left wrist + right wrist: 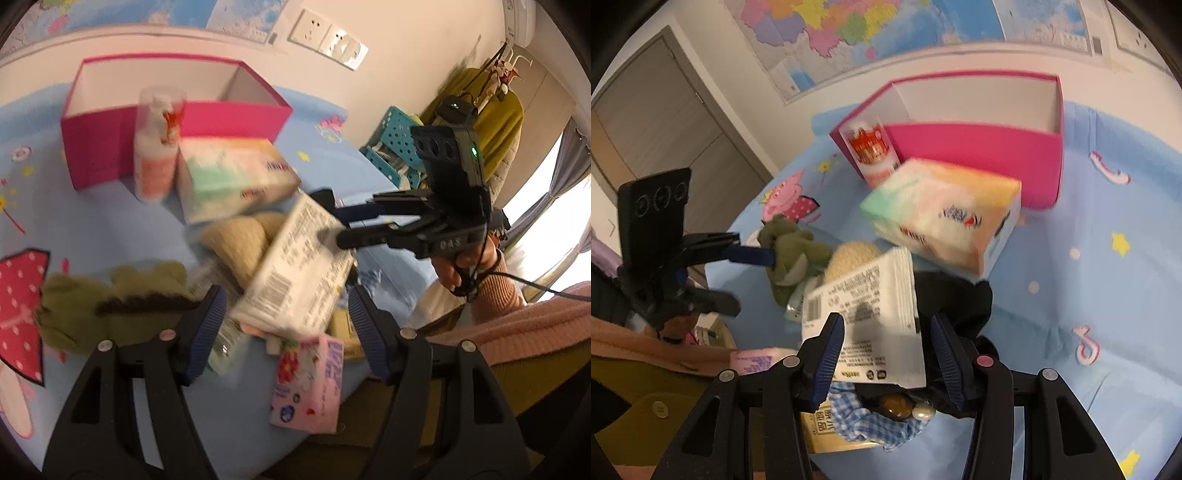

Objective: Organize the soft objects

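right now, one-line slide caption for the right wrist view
Right claw open around a white tissue pack above a blue cartoon bedsheet, pink open box behind.

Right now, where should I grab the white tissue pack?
Across its narrow width, by the two long edges, coming down from above. The white tissue pack lies tilted on top, both long edges free, already between the right tool's open fingers.

A white tissue pack (866, 325) lies tilted atop a beige plush (849, 260), beside a green plush toy (792, 251) and a pastel tissue box (942, 218).
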`<state>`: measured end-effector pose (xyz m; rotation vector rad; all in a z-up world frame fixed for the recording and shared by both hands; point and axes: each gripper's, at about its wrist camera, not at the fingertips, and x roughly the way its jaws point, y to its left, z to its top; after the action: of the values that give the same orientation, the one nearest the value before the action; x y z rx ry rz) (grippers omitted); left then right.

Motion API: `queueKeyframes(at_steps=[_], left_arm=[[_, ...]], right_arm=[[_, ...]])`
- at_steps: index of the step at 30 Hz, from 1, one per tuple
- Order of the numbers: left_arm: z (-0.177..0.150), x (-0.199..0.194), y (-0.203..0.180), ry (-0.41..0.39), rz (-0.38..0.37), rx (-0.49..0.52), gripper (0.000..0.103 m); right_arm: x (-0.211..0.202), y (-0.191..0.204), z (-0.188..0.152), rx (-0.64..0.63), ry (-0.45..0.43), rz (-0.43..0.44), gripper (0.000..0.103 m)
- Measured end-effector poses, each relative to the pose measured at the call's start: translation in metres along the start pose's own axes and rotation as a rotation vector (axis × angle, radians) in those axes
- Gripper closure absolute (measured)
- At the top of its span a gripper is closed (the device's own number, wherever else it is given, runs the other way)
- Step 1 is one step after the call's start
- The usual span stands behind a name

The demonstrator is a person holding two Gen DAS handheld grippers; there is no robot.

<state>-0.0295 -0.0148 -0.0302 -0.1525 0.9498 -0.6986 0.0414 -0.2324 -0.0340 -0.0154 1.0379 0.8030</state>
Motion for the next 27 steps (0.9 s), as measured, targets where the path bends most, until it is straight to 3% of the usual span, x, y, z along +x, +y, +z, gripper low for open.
queueKeyframes(at_steps=[4,7,15,16,17,18,22,25,27], left_arm=[[-0.015,0.003,-0.001,0.029,-0.013,-0.027,0.033],[-0.02,0.009,0.002,0.053,-0.026,-0.048,0.033],[-0.023,0.03,0.01,0.107,-0.08,-0.107,0.033],[-0.023,0.032,0.011,0.11,-0.078,-0.11,0.033],[-0.022,0.033,0.012,0.112,-0.079,-0.112,0.033],[-0.022,0.035,0.012,0.116,-0.084,-0.116,0.033],[-0.022,0.041,0.012,0.136,-0.106,-0.12,0.033],[-0.023,0.049,0.012,0.159,-0.09,-0.128,0.033],[-0.023,0.052,0.012,0.168,-0.088,-0.136,0.033]], right_arm=[[0.005,0.004,-0.002,-0.006,-0.003,0.021,0.053],[0.008,0.011,-0.002,-0.028,0.001,-0.023,0.066],[-0.011,0.011,-0.003,-0.022,-0.083,-0.042,0.08],[-0.013,0.011,-0.003,-0.021,-0.093,-0.055,0.082],[-0.016,0.012,-0.002,-0.021,-0.105,-0.066,0.094],[-0.018,0.011,-0.001,-0.017,-0.12,-0.084,0.098],[-0.024,0.007,0.0,0.004,-0.138,-0.025,0.099],[-0.016,0.005,-0.001,0.026,-0.104,0.029,0.096],[-0.009,0.004,-0.002,0.022,-0.072,0.005,0.085]])
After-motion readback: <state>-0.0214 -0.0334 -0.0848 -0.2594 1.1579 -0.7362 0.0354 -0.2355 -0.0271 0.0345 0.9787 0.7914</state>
